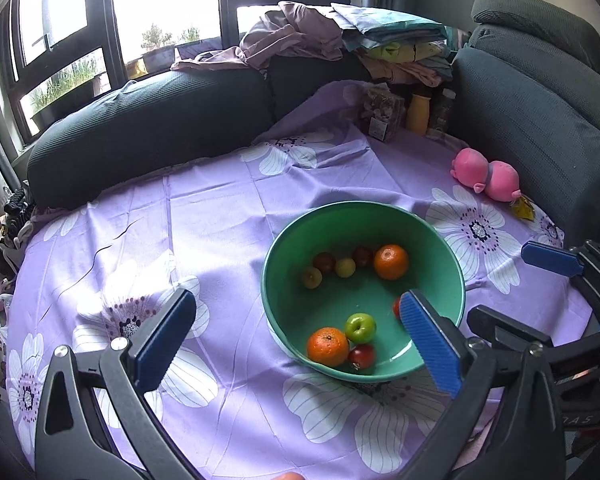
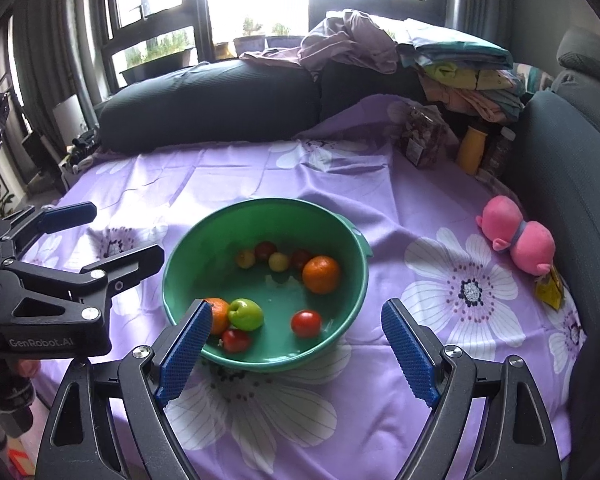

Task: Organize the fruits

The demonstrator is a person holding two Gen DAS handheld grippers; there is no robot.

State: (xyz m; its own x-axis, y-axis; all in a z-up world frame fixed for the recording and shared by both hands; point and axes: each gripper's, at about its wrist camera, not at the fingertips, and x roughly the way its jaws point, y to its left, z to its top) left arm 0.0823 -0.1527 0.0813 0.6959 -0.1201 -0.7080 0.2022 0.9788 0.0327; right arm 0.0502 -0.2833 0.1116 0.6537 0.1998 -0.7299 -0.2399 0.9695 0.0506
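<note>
A green bowl (image 1: 284,280) (image 2: 352,272) sits on the purple flowered cloth and holds the fruit: two oranges (image 1: 391,261) (image 1: 327,346), a green apple (image 1: 360,327) (image 2: 245,313), and several small red and yellow fruits (image 1: 345,267) (image 2: 306,323). My left gripper (image 1: 296,332) is open and empty, above the bowl's near left rim. My right gripper (image 2: 296,344) is open and empty, above the bowl's near edge. Each gripper shows at the side of the other's view: the right one (image 1: 512,288) and the left one (image 2: 112,236).
A pink plush toy (image 1: 487,179) (image 2: 518,238) lies on the cloth at the right. A snack bag (image 1: 381,112), a yellow bottle (image 1: 418,113) and jars stand at the far corner. Dark sofa cushions (image 1: 148,128) with piled clothes (image 1: 300,36) border the table.
</note>
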